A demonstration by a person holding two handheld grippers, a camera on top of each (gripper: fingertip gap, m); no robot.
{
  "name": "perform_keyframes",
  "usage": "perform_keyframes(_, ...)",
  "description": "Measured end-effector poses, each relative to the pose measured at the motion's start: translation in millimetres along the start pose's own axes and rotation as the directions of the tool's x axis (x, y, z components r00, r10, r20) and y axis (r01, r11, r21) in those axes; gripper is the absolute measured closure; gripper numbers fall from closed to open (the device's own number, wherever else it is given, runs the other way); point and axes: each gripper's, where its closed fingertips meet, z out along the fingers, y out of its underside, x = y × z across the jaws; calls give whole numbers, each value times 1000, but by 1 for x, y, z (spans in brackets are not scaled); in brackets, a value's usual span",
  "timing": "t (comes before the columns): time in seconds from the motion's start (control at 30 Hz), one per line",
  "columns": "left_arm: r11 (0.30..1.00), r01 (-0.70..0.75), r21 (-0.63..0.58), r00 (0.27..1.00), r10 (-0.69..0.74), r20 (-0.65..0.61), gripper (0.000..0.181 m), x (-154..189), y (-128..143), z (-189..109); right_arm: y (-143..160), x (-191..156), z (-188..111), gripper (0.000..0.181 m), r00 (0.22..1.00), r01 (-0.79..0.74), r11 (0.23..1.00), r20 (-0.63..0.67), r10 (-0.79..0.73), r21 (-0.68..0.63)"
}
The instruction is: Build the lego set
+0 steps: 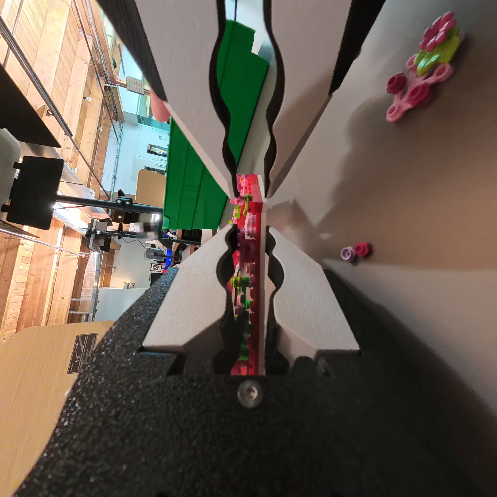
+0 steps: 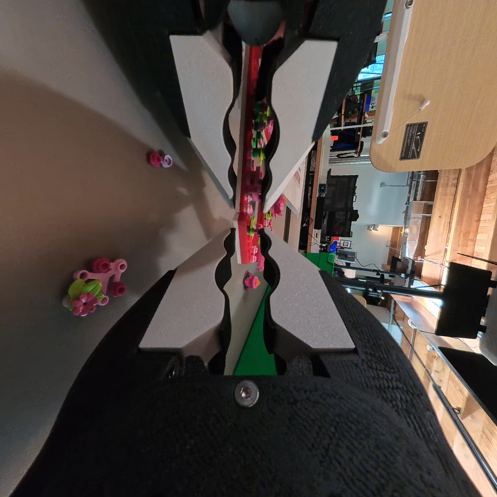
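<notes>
Red lego plate point(image 1: 255, 269) edge-on — left claw point(image 1: 248, 228) clamped on it, right claw point(image 2: 246, 231) clamped opposite end.

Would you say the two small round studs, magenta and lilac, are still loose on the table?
Yes, the magenta stud and lilac stud sit side by side on the table, unattached.

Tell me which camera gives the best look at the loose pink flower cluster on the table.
The right wrist view: the flower cluster lies unobstructed on the table, its petals, green leaves and pink frame fairly sharp. The left wrist view shows it whole too, but blurrier, near the corner.
</notes>
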Motion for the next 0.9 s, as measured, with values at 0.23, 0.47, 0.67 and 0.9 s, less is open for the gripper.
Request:
perform_keyframes(0.23, 999, 19, 28, 1000, -19, 4, 164, -3, -4, -2, -5, 1, 1, 161, 1000, 15, 1000, -26, -15, 21)
perform_keyframes(0.47, 999, 34, 36, 999, -35, 1, 164, -3, -5, -3, -4, 4, 1, 162, 999, 4, 1000, -47, -4, 14)
perform_keyframes(0.67, 998, 39, 41, 999, -39, 0, 164, -4, -6, -3, -4, 5, 1, 163, 999, -11, 1000, -46, 12, 17)
perform_keyframes(0.9, 997, 53, 56, 999, -53, -5, 164, -5, -7, -4, -5, 5, 0, 164, 998, -54, 998, -43, 55, 25)
